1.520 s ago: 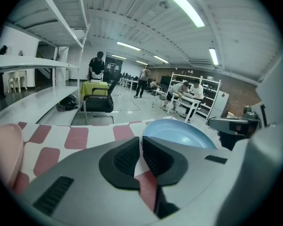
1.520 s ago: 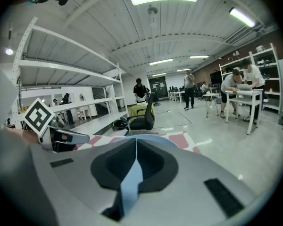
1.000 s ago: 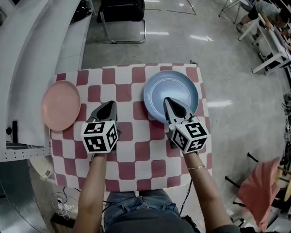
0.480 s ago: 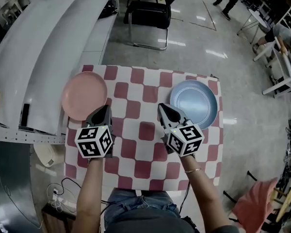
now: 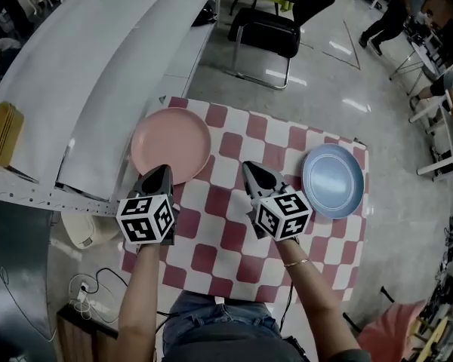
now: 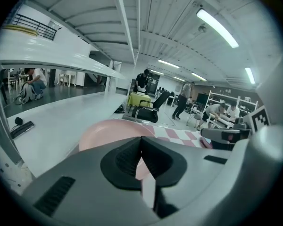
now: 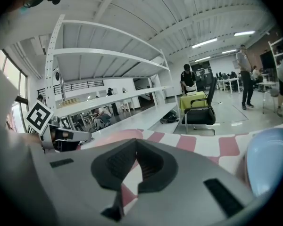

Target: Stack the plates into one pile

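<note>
The left gripper and the right gripper were grey-bodied, tapering to dark pointed jaws with black ribbed pads. Each carried a white cube printed with black square markers. Below the checked table's near edge showed blue denim jeans and a dark grey top. Over that edge, a thin bracelet circled the right wrist.

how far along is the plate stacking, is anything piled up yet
Done: nothing; the pink plate and the blue plate lie apart on the checked table. In hand: nothing; the left claw is shut and empty near the pink plate's edge, the right claw shut and empty between the plates. Left: lift one plate and set it on the other.
</note>
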Action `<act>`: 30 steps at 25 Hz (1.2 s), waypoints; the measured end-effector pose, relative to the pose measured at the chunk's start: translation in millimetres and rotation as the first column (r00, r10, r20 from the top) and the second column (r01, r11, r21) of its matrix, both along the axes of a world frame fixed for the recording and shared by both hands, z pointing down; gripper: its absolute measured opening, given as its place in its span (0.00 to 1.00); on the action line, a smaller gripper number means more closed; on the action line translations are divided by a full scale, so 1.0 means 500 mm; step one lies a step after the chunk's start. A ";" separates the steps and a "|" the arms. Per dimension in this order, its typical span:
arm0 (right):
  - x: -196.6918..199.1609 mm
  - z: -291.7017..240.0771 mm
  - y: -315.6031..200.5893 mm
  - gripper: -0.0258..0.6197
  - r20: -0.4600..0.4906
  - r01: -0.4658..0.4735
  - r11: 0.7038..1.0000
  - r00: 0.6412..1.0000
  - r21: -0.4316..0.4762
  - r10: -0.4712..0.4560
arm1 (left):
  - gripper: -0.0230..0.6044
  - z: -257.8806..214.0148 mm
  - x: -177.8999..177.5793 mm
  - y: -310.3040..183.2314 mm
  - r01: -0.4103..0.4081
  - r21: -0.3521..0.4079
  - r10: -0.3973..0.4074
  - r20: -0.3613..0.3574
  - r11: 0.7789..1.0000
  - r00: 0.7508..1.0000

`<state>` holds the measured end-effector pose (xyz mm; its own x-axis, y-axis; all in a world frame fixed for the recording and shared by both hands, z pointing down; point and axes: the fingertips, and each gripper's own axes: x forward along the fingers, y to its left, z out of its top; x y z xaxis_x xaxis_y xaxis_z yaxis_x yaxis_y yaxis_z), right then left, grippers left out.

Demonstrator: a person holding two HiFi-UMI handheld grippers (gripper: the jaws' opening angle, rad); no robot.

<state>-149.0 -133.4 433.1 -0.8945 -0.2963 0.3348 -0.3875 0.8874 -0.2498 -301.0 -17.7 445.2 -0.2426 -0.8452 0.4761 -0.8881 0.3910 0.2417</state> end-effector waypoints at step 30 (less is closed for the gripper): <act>-0.231 0.090 0.010 0.06 -0.171 0.042 0.998 0.985 0.044 -0.034 | 0.06 0.075 -0.236 0.087 0.114 -0.038 -0.116 -0.037 0.993 0.993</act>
